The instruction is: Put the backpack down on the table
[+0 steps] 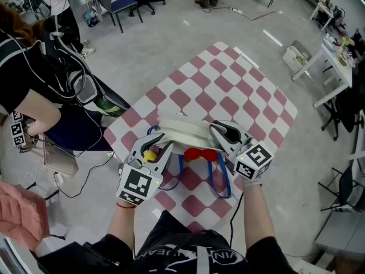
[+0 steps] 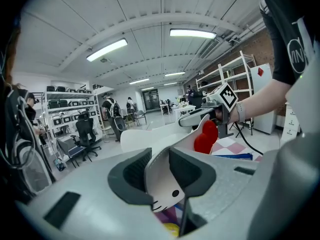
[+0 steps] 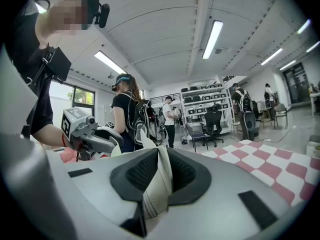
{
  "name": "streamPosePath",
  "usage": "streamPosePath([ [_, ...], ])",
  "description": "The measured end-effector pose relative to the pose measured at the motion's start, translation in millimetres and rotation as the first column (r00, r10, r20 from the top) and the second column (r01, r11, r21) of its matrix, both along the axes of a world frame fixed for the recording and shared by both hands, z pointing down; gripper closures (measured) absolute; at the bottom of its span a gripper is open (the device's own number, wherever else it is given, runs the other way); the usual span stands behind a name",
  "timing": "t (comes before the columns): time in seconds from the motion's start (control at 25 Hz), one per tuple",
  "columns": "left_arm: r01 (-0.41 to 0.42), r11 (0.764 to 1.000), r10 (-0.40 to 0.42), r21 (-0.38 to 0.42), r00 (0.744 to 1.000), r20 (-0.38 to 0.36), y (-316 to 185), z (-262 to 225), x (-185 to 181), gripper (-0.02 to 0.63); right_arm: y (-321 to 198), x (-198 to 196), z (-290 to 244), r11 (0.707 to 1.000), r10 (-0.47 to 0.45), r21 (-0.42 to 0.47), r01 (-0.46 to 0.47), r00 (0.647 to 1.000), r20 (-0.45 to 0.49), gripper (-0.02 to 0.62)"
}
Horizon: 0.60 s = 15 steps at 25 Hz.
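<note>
A white backpack [image 1: 182, 131] with a red bow [image 1: 199, 153] and blue straps [image 1: 223, 181] hangs between my two grippers over the near part of the pink-and-white checkered table [image 1: 228, 90]. My left gripper [image 1: 161, 142] is shut on the bag's left edge. In the left gripper view, white fabric with a small cat face [image 2: 161, 184] is pinched between the dark pads, and the bow [image 2: 206, 136] shows beyond. My right gripper [image 1: 219, 132] is shut on the right edge. The right gripper view has a white seamed fold [image 3: 156, 191] clamped between its pads. The straps dangle toward me.
A person in dark clothes [image 1: 34, 79] sits close to the table's left side, with cables on the floor. Office chairs [image 1: 122, 4] stand at the back. White desks [image 1: 336, 67] line the right. A pink cloth [image 1: 20, 213] lies at the lower left.
</note>
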<state>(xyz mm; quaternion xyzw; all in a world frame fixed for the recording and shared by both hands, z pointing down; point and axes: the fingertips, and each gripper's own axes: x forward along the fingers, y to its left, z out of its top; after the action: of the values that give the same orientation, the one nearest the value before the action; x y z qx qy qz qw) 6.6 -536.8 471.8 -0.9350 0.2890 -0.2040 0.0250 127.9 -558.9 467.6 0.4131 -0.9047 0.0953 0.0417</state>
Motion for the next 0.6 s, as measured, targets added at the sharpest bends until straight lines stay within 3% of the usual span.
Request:
streamPosePath([
  [0.32, 0.026, 0.996, -0.034, 0.083, 0.995, 0.096, 5.4, -2.0, -0.4, 0.512, 6.0, 3.0, -22.1, 0.996, 0.064, 0.063, -0.057, 0.992, -0.108, 0.556],
  [0.6, 0.046, 0.991, -0.055, 0.126, 0.996, 0.07, 13.1, -21.8, -6.0, 0.512, 23.7, -1.5, -37.4, 0.993, 0.071, 0.106, -0.053, 0.983, -0.17, 0.557],
])
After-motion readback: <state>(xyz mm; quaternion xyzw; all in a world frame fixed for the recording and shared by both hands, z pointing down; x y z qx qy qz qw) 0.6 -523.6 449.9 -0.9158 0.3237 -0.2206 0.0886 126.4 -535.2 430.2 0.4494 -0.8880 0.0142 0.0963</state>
